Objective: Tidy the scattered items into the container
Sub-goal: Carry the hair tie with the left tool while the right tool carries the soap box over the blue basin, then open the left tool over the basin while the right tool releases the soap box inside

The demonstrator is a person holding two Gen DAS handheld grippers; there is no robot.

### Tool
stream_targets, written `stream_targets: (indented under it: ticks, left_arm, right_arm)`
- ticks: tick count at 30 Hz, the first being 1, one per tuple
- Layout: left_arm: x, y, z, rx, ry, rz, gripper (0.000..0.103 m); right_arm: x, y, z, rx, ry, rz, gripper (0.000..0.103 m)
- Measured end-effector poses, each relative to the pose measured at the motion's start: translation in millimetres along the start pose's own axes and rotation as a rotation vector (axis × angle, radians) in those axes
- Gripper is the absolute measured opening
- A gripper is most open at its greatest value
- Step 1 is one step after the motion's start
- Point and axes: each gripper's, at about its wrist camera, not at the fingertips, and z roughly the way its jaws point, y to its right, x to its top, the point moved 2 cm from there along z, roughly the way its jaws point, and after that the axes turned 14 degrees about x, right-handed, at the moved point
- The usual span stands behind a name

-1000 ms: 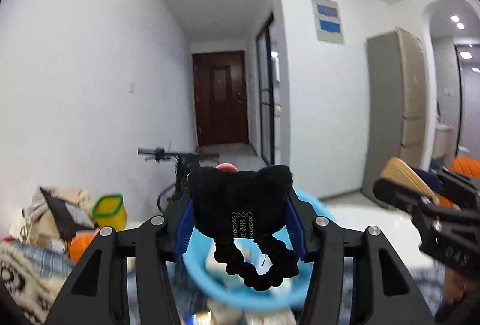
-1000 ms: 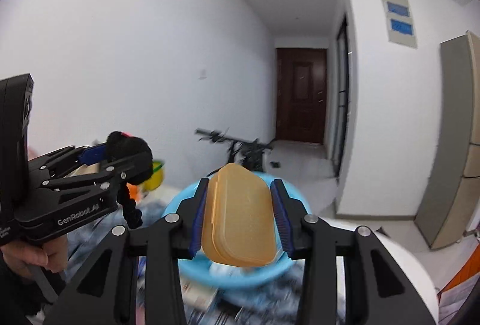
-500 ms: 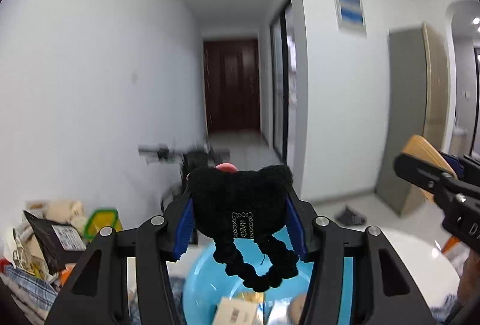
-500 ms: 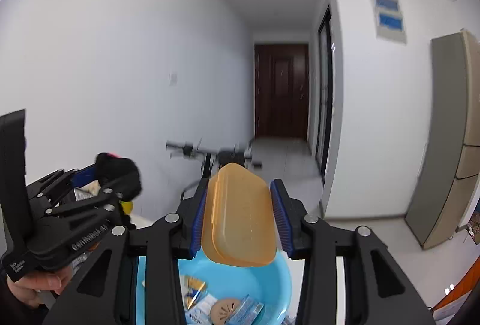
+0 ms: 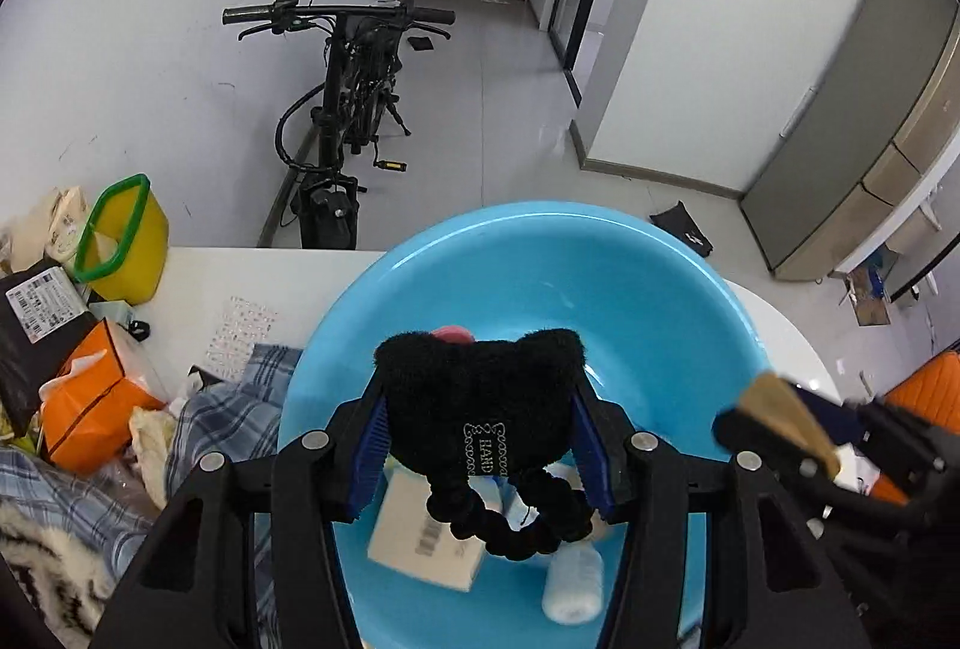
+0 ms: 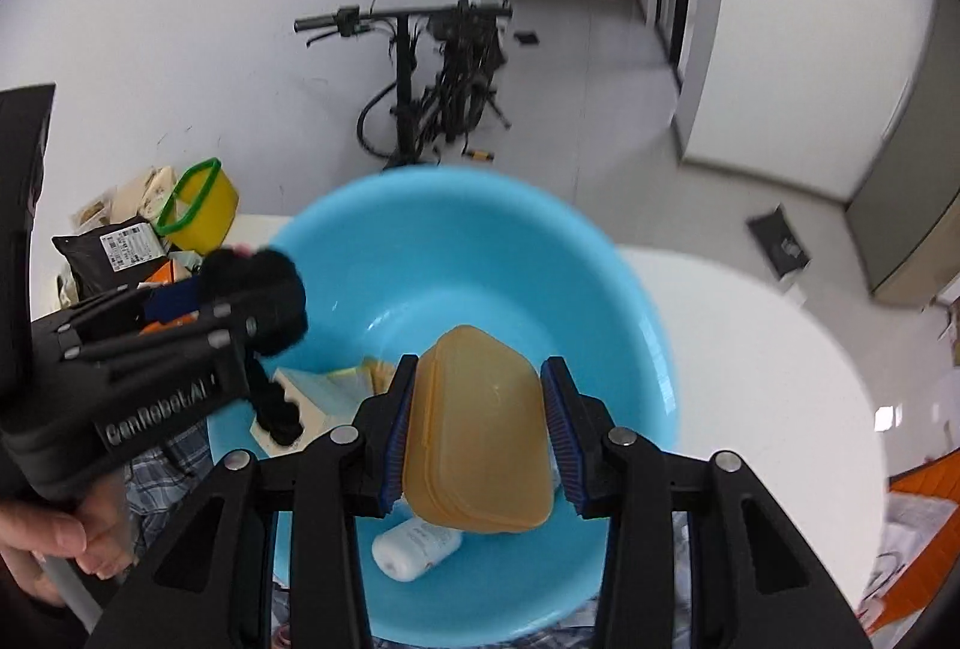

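A big blue basin [image 5: 540, 253] [image 6: 456, 229] stands on the white table. My left gripper [image 5: 477, 439] is shut on a black plush hair tie [image 5: 480, 397] and hangs over the basin's inside. In the right wrist view that gripper [image 6: 252, 307] comes in from the left with the plush hair tie [image 6: 264, 289]. My right gripper [image 6: 477, 433] is shut on an orange plastic box [image 6: 477, 433], also above the basin. The box's edge [image 5: 786, 421] shows at the right of the left wrist view. In the basin lie a cardboard box [image 5: 420, 541], a white bottle [image 6: 414, 547] and packets.
To the left of the basin sit a yellow tub with a green rim [image 5: 120, 235], an orange tissue box [image 5: 90, 397], a black parcel [image 5: 36, 325] and checked cloth [image 5: 228, 409]. A bicycle [image 5: 348, 109] leans at the wall behind. A hand [image 6: 54, 541] holds the left gripper.
Both grippers have tipped downward and moved forward over the blue basin, which now fills the lower middle of both views. Each still holds its item.
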Motion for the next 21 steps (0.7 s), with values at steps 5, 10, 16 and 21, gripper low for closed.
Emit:
stream_targets:
  ticks: [5, 10, 16, 21]
  left_arm:
    - [-1, 4, 27, -0.106, -0.018, 0.015, 0.056]
    - [3, 13, 52, -0.033, -0.028, 0.056, 0.056]
    - [1, 2, 82, -0.073, -0.089, -0.01, 0.072]
    - [-1, -12, 84, -0.104, -0.069, -0.081, 0.08]
  right_arm:
    - [-1, 16, 13, -0.002, -0.025, 0.021, 0.039]
    - [-4, 22, 32, -0.041, -0.059, 0.018, 0.039]
    - [-24, 37, 64, -0.029, -0.122, 0.051, 0.039]
    - [-32, 38, 74, -0.018, -0.137, 0.038, 0.039]
